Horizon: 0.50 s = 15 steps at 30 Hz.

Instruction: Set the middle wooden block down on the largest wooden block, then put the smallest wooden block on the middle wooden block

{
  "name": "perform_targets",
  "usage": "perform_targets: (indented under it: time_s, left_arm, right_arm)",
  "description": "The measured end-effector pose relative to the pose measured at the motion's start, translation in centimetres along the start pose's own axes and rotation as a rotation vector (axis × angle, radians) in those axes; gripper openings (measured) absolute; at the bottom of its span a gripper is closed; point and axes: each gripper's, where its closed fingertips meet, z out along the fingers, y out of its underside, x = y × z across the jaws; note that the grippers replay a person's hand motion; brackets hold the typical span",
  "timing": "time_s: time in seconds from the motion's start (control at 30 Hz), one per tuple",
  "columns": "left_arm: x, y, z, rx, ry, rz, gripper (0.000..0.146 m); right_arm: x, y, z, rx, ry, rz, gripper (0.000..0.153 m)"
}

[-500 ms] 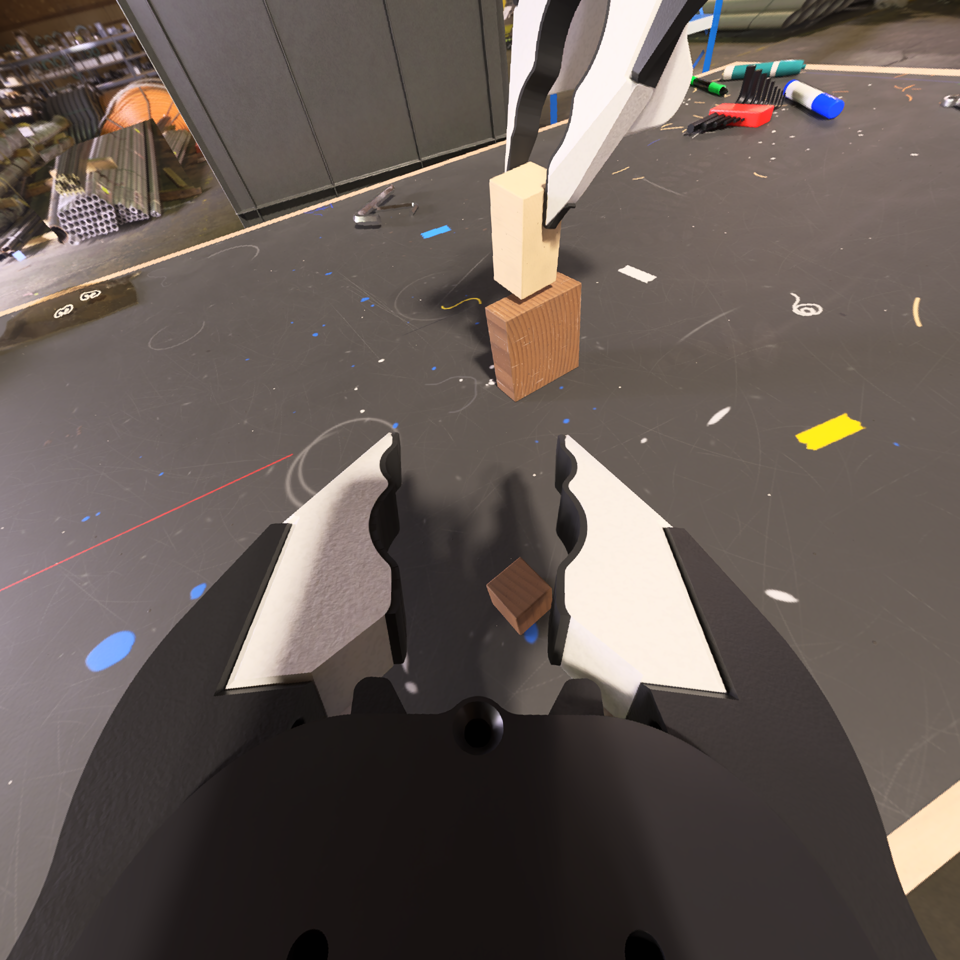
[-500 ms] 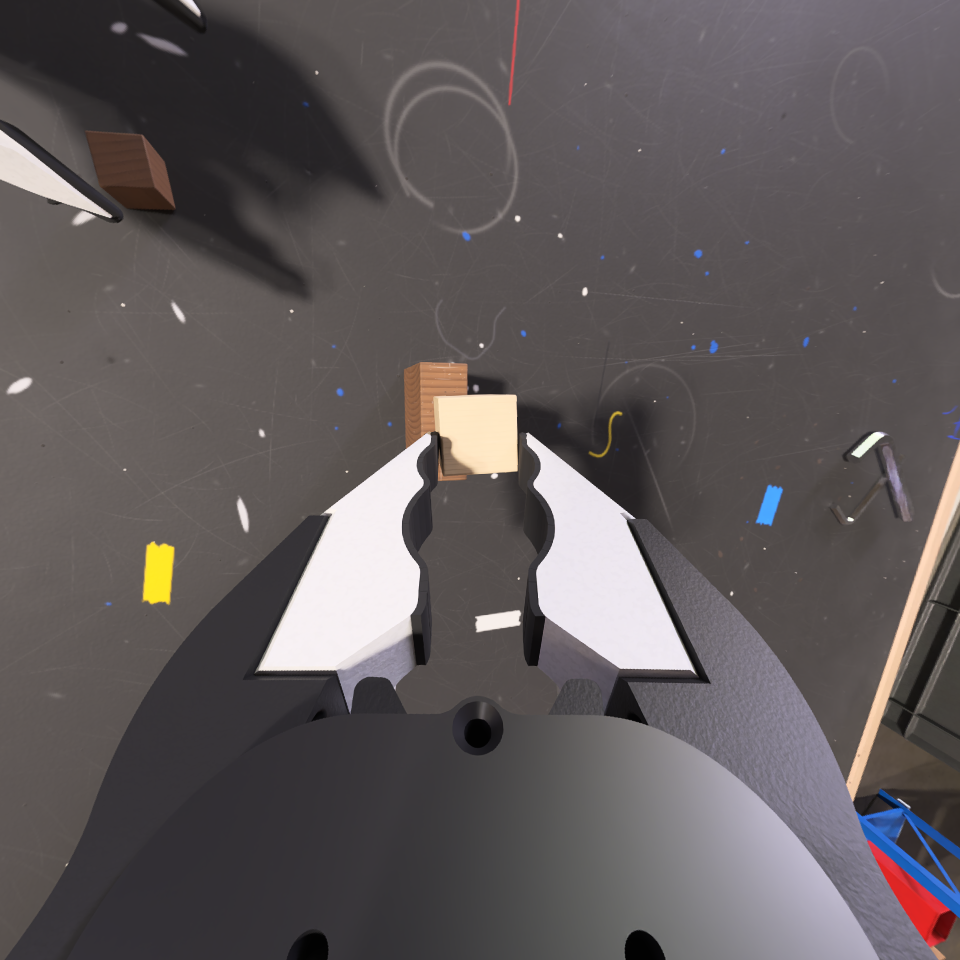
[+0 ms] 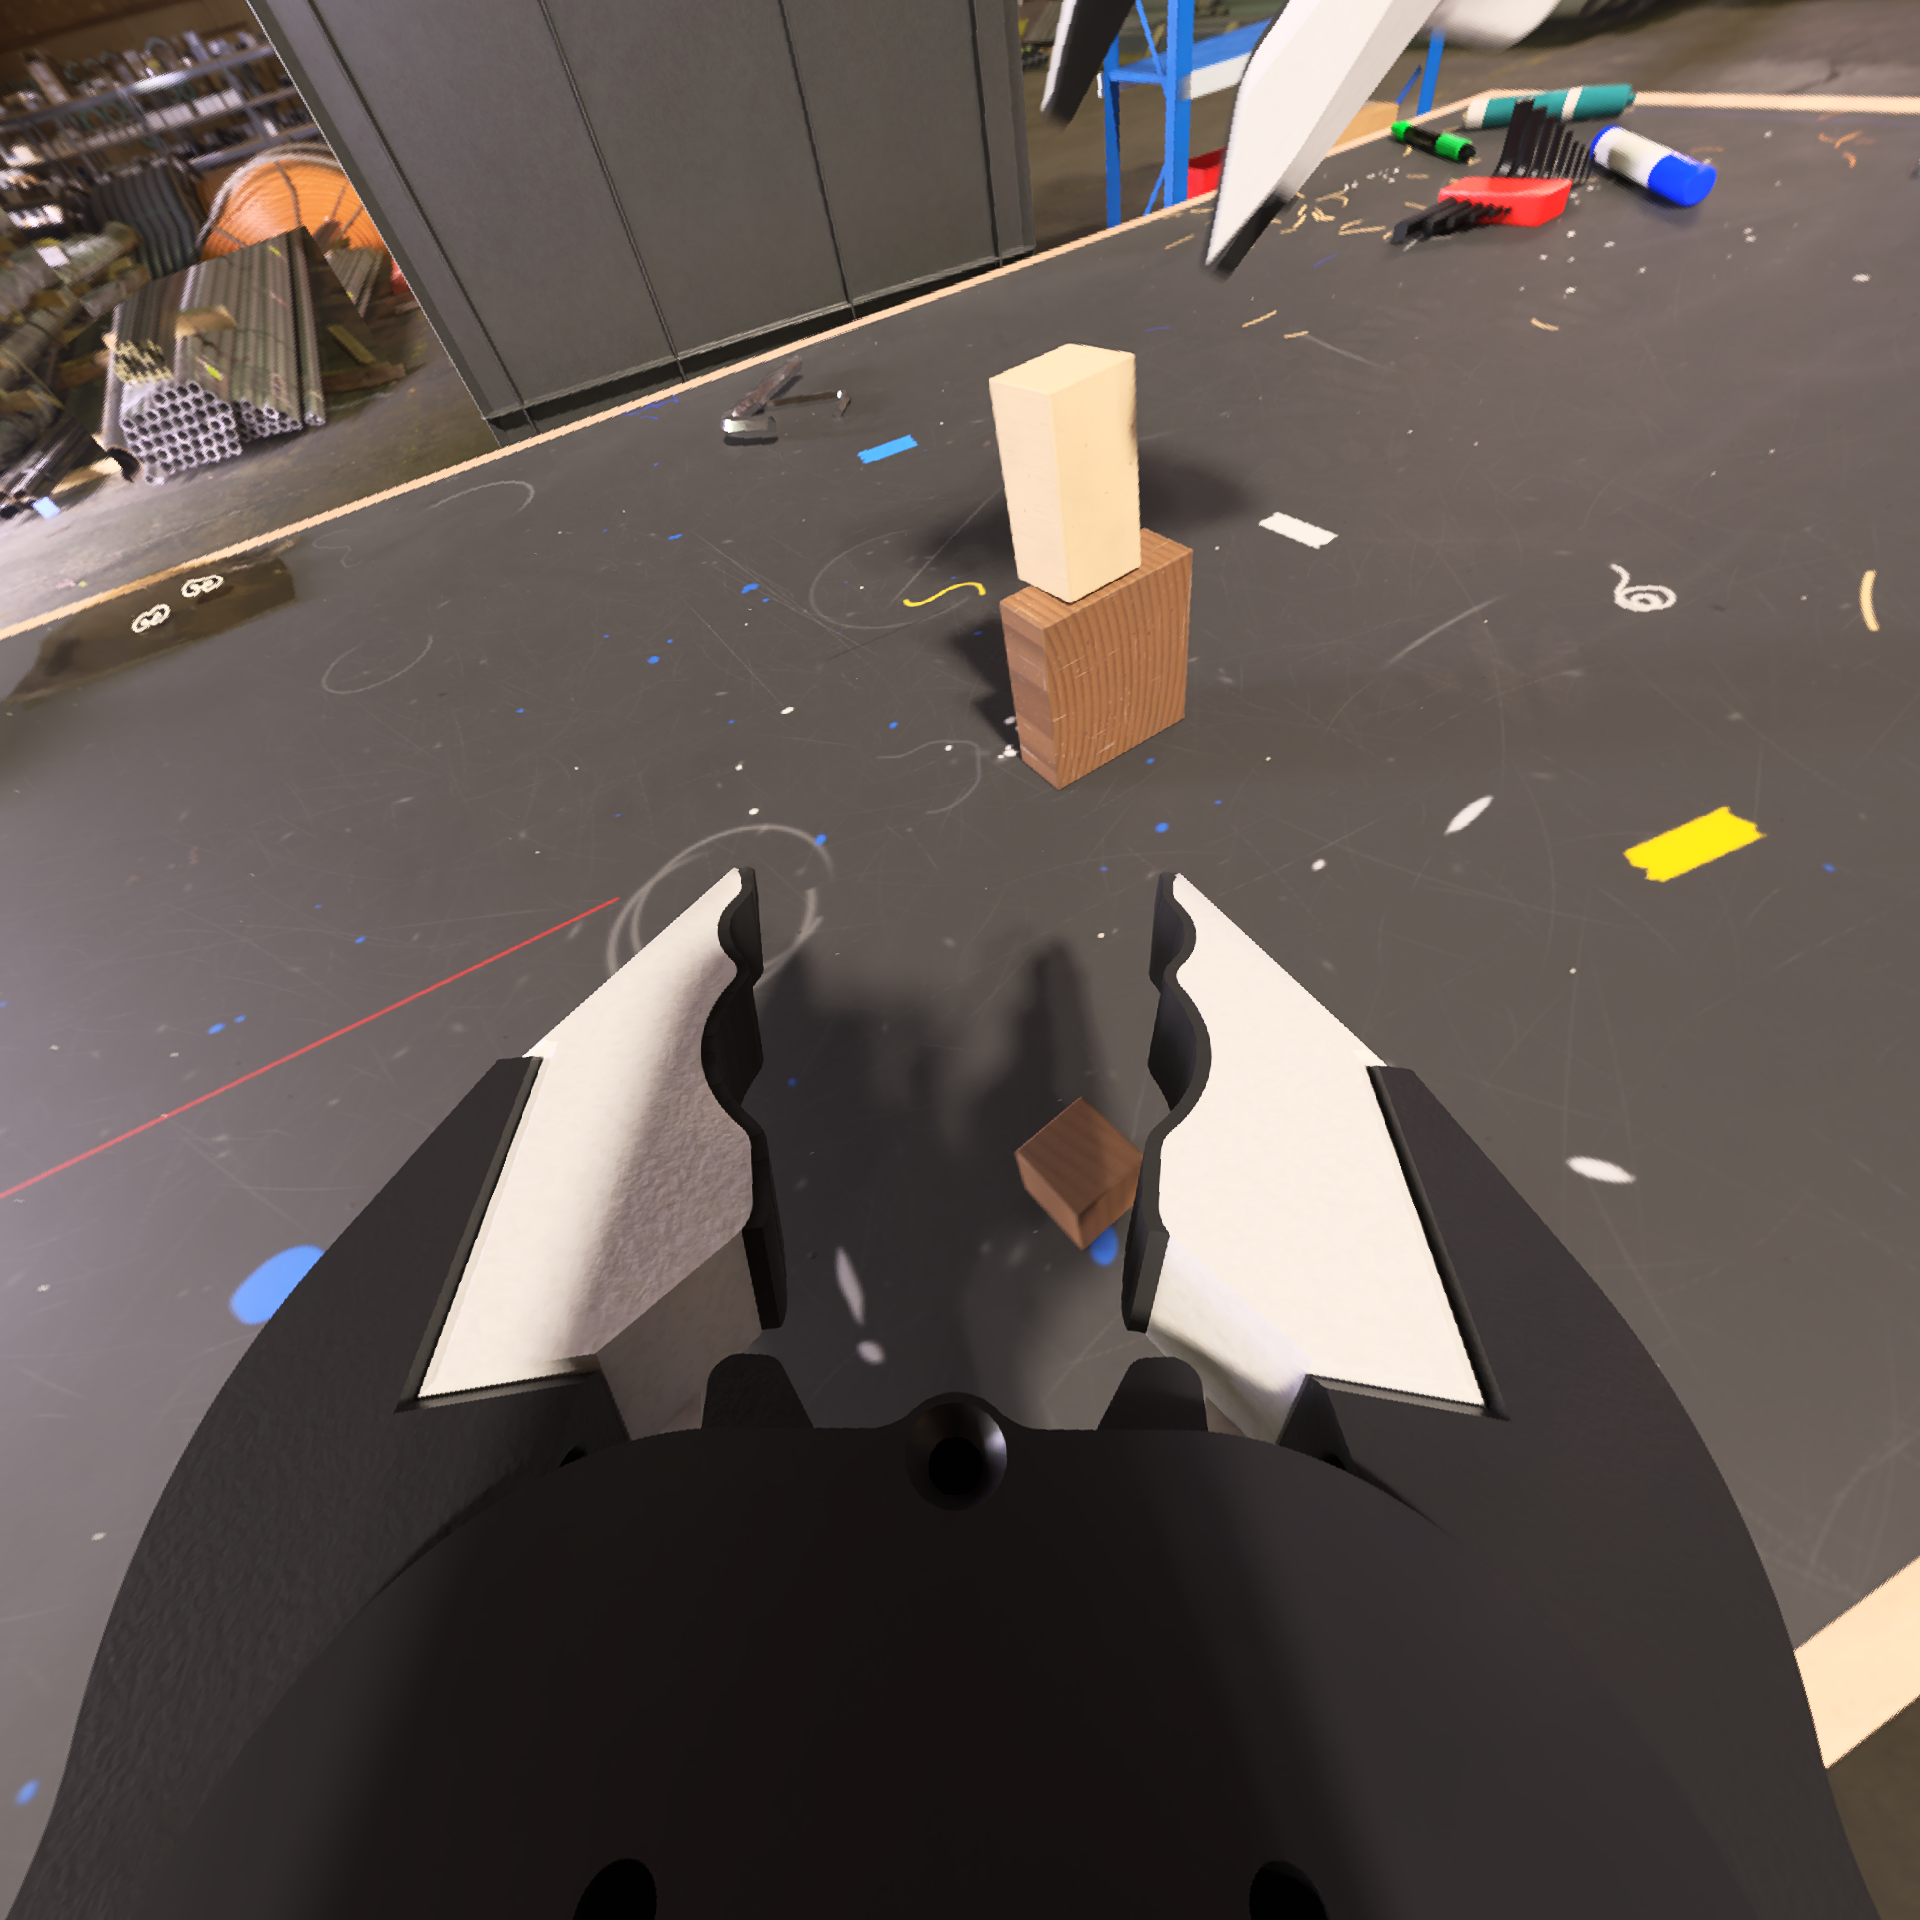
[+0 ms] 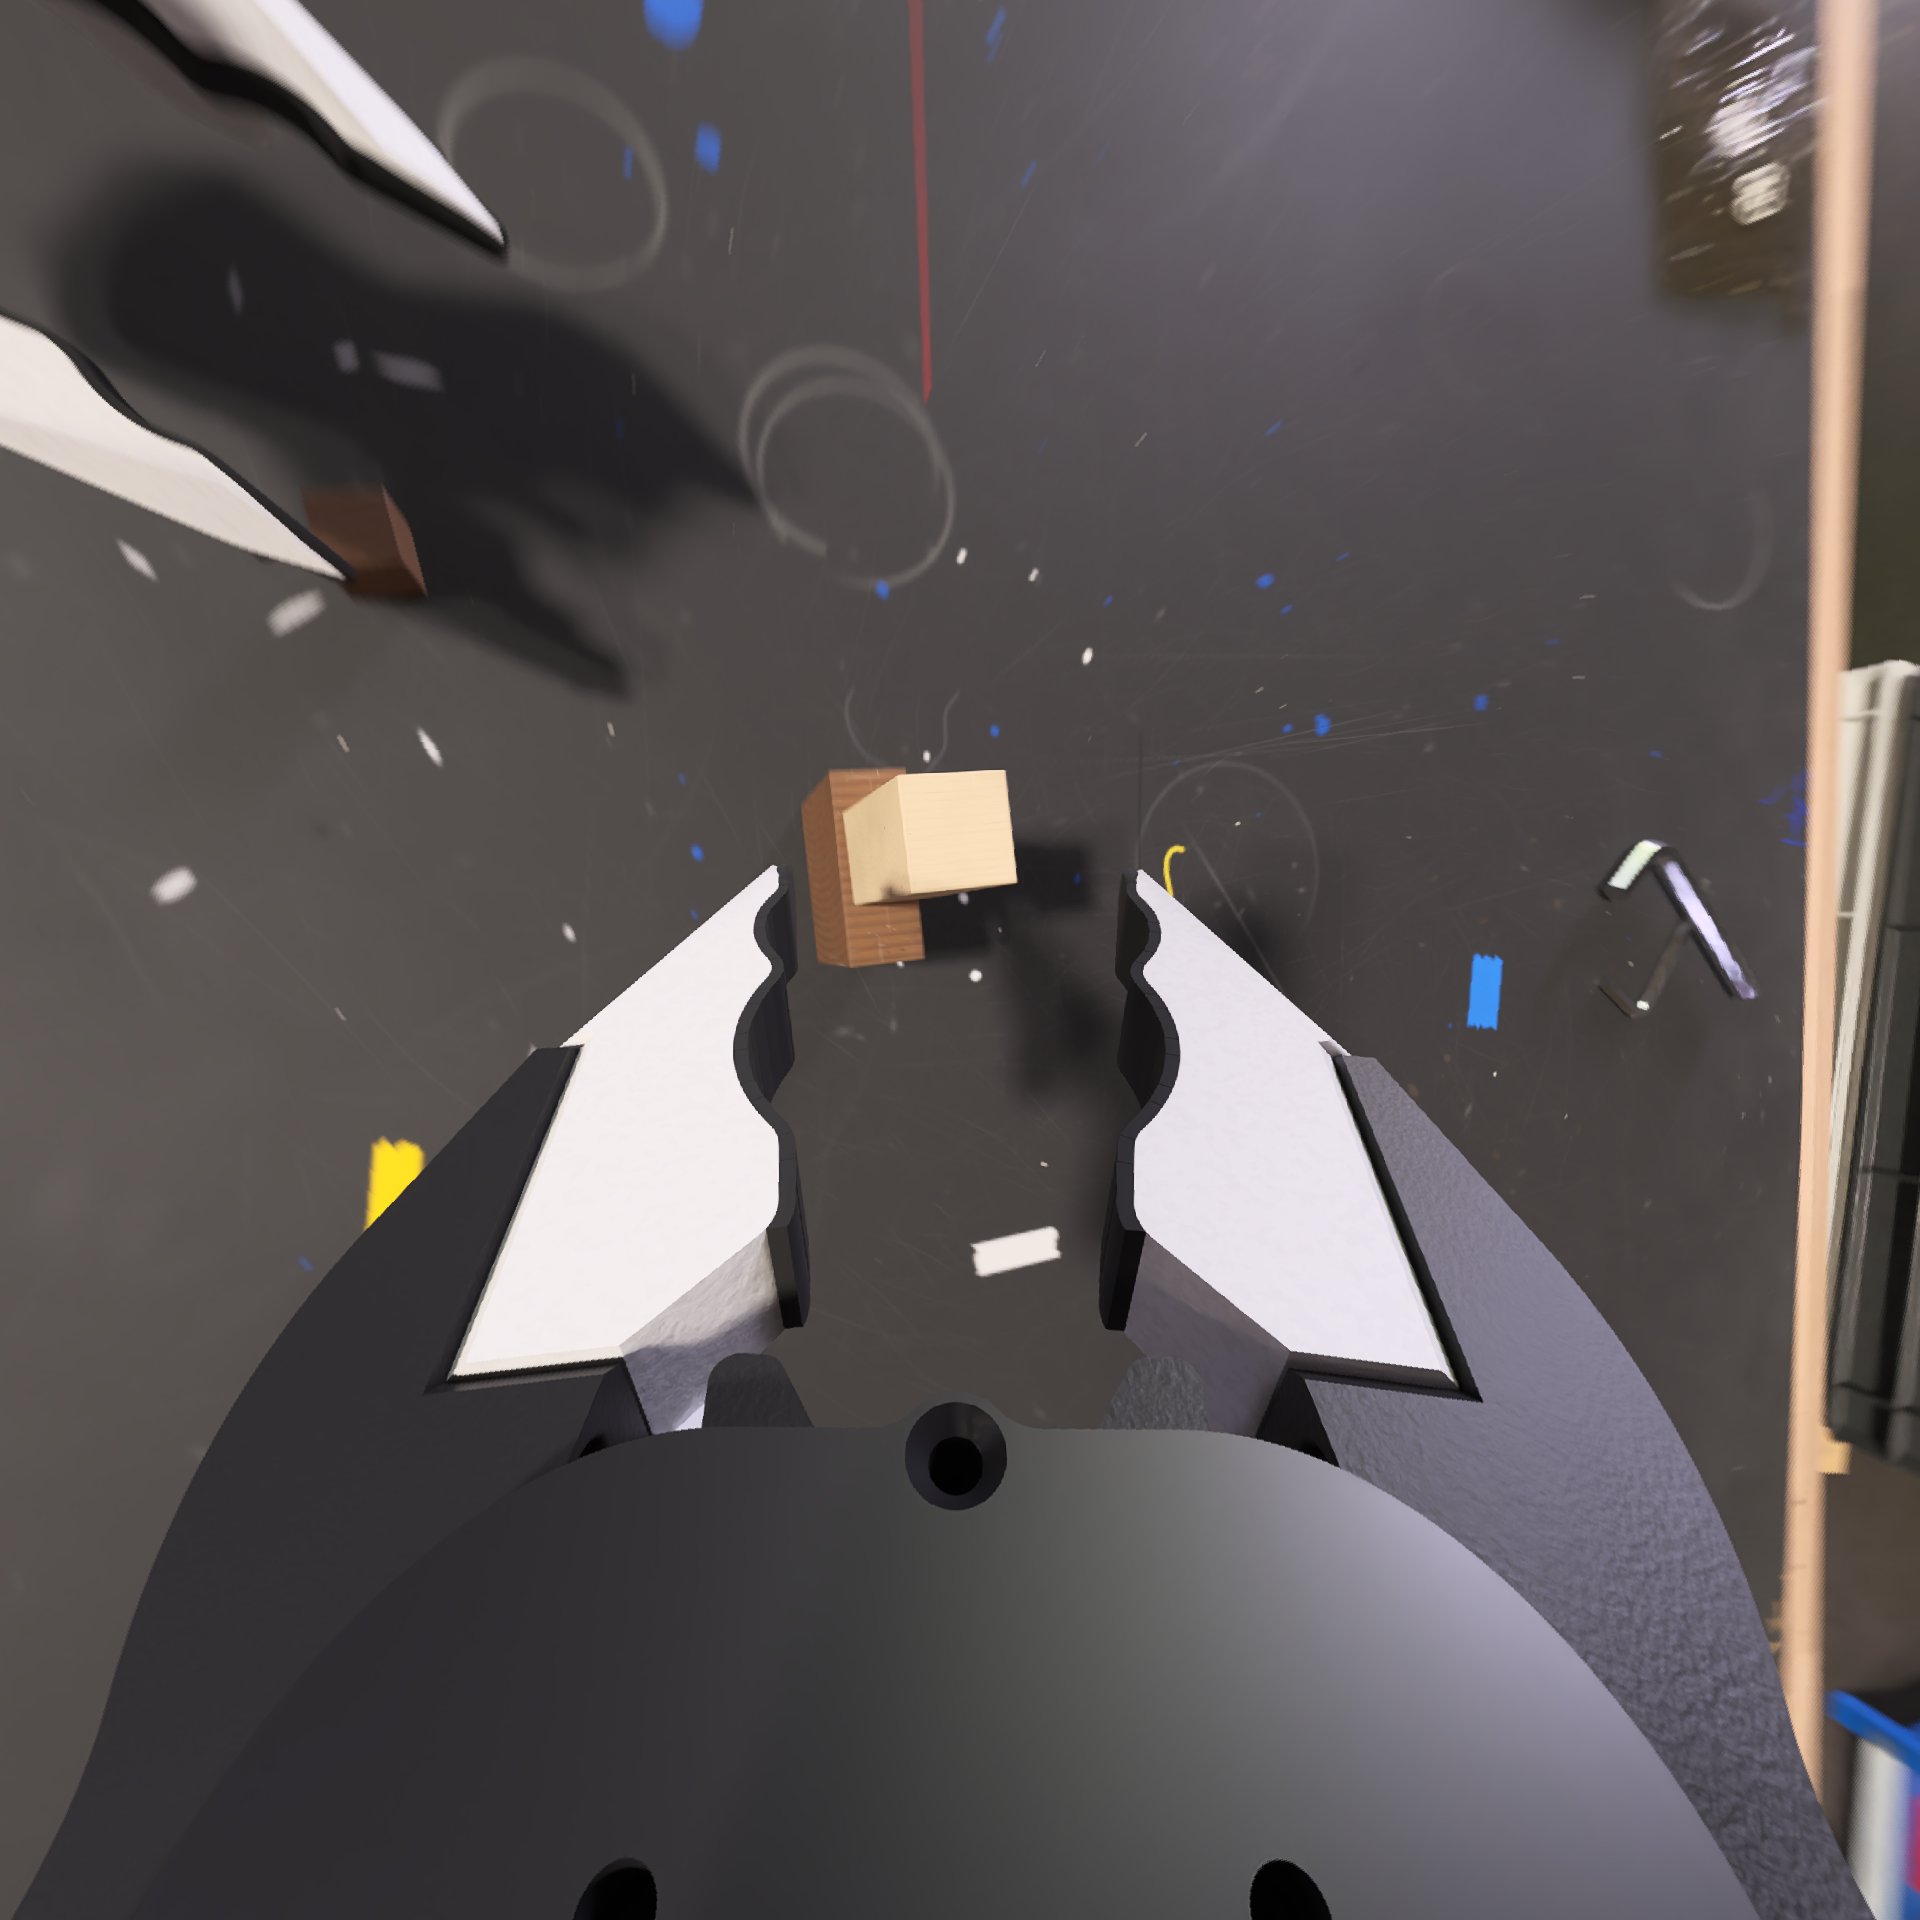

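Note:
The pale middle block (image 3: 1070,468) stands upright on the largest brown block (image 3: 1101,665), offset toward its left edge; both also show in the right wrist view, pale block (image 4: 935,831) over brown block (image 4: 852,914). My right gripper (image 4: 956,883) is open, empty and raised above and behind the stack; its fingers (image 3: 1299,125) show at the top of the left wrist view. The smallest dark brown block (image 3: 1081,1169) lies on the floor between my open left gripper's (image 3: 956,894) fingers, close to the right one. It also shows in the right wrist view (image 4: 374,540).
The dark floor bears yellow tape (image 3: 1694,842), blue tape (image 3: 888,449) and white tape (image 3: 1297,530). A metal tool (image 3: 779,405) lies near the grey cabinets (image 3: 727,156). Red hex keys (image 3: 1496,203) and markers (image 3: 1652,161) lie at the far right.
My right gripper has opened, let go of the pale block and pulled up and away from the stack. The pale block stays on the brown block. My left gripper has barely moved.

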Motion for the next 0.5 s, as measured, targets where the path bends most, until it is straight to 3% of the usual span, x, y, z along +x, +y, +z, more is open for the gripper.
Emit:
perform_targets:
  time_s: [0.1,0.3,0.5]
  left_arm:
    - [-0.4,0.6,-0.6,-0.074,0.064,0.065,0.076]
    - [0.5,4.4,-2.3,-0.286,0.323,0.136,0.077]
    - [1.7,6.4,-2.2,-0.34,0.498,0.327,0.072]
  right_arm:
    - [-1.8,0.7,-2.7,0.165,0.118,0.139,0.059]
    - [-9.4,8.2,-3.0,0.325,0.3,0.394,0.06]
    - [-14.9,11.9,-3.5,0.426,0.248,0.535,0.058]
